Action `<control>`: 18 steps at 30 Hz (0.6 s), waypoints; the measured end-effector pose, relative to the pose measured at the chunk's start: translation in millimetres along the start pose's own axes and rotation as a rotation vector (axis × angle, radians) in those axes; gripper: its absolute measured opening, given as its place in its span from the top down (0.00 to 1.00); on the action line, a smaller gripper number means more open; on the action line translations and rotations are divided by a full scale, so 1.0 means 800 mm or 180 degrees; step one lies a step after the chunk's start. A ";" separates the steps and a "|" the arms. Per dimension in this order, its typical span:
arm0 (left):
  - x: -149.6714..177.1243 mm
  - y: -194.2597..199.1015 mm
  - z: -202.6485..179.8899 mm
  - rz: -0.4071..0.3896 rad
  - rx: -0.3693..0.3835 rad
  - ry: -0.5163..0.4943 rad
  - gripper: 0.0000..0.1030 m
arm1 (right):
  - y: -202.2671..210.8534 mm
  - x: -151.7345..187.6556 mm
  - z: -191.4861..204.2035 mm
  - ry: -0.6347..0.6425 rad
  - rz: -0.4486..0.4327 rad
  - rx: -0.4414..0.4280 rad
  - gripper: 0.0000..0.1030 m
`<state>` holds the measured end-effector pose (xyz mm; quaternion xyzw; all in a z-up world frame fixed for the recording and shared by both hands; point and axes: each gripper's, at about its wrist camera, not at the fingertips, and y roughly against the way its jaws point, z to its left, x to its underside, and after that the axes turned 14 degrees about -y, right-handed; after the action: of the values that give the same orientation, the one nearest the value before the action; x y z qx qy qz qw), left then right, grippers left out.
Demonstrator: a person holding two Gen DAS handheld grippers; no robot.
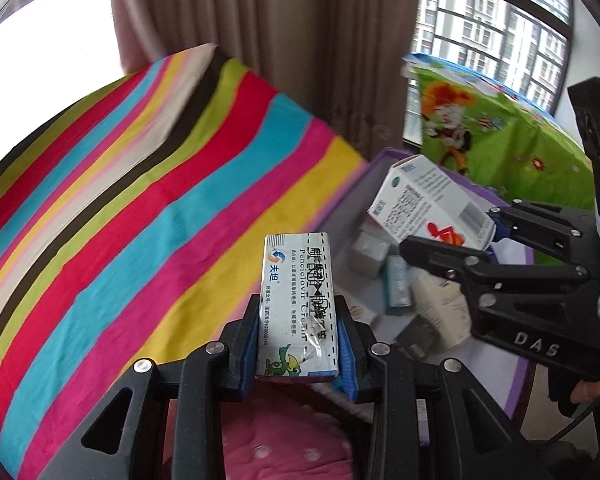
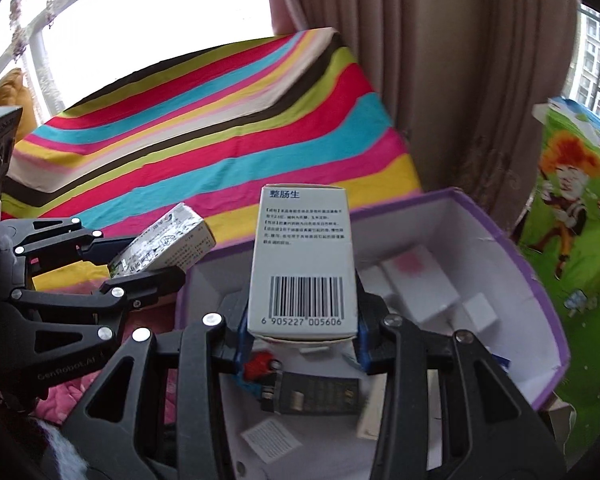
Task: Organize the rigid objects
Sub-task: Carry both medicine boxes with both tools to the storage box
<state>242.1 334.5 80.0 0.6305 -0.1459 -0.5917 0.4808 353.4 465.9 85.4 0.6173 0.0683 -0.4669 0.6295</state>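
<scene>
My left gripper (image 1: 299,314) is shut on a narrow cream-tube box (image 1: 296,292), which stands upright between the blue pads (image 1: 252,340) over the striped cloth. To its right, my right gripper (image 1: 452,232) is shut on a white medicine box (image 1: 424,200) above a purple-rimmed storage box (image 1: 382,157). The right wrist view shows that white box (image 2: 304,264), barcode facing me, clamped in the right gripper (image 2: 302,320) over the storage box (image 2: 540,280). The left gripper (image 2: 148,260) is at the left there, with its small box (image 2: 168,240).
Several small cartons (image 2: 420,284) and a dark pack (image 2: 316,396) lie inside the storage box. A bright striped cloth (image 1: 140,200) covers the surface behind. A curtain (image 1: 300,40) and a green cartoon mat (image 2: 572,220) stand at the back and right. A pink cushion (image 1: 284,440) lies below.
</scene>
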 end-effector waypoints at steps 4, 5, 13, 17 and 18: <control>-0.037 -0.010 -0.031 0.0001 0.0185 -0.0034 0.67 | 0.017 0.002 -0.028 -0.0057 -0.0050 0.0204 0.58; -0.042 -0.011 -0.037 -0.0007 0.0197 -0.0044 0.67 | 0.022 0.003 -0.034 -0.0068 -0.0063 0.0255 0.58; -0.056 -0.025 -0.067 0.0016 0.0174 -0.0070 0.67 | 0.038 0.006 -0.066 -0.0159 -0.0088 0.0490 0.58; -0.056 -0.029 -0.080 0.0006 0.0137 -0.0121 0.67 | 0.035 0.004 -0.076 -0.0217 -0.0079 0.0545 0.58; -0.056 -0.029 -0.082 -0.0005 0.0130 -0.0132 0.67 | 0.034 0.004 -0.078 -0.0227 -0.0076 0.0550 0.58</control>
<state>280.1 408.1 78.6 0.6279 -0.1673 -0.6019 0.4642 403.7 511.6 88.2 0.6514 0.0127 -0.5002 0.5704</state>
